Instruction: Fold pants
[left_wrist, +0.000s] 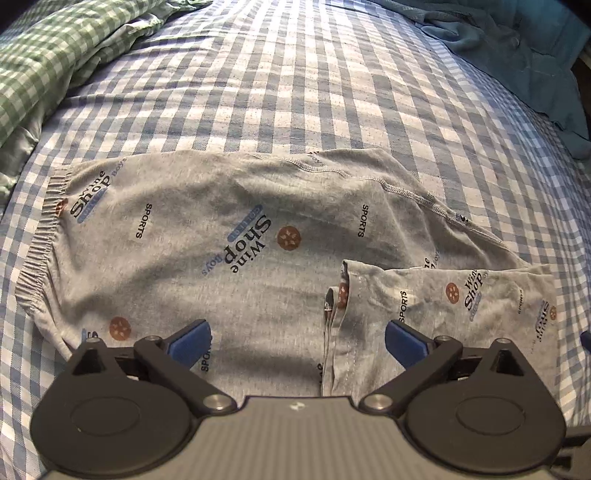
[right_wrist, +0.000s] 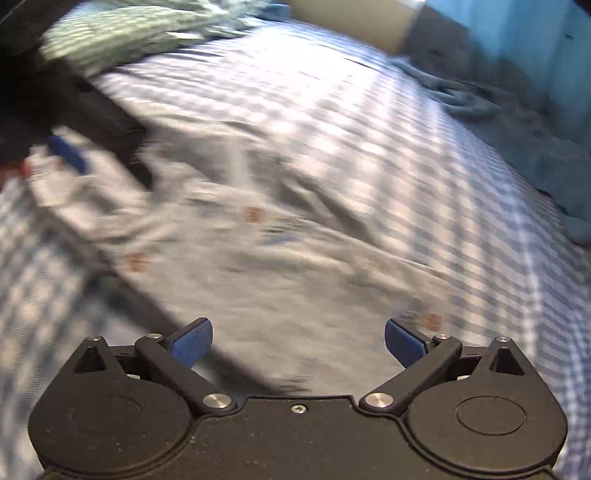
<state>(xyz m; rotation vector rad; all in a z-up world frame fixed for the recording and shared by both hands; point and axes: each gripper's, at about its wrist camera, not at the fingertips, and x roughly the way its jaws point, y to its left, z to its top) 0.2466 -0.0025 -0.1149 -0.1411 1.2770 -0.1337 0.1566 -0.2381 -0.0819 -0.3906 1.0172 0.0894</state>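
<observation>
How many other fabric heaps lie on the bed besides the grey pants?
2: a green checked heap at the far left, a teal one at the far right. More may lie out of view.

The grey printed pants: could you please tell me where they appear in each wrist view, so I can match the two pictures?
Left wrist view: the grey printed pants fill the middle, waistband at left, leg ends folded back at lower right.
Right wrist view: the pants cross the centre, blurred.
Shared landmark: the green checked bedding at upper left in both, on the blue checked sheet.
</observation>
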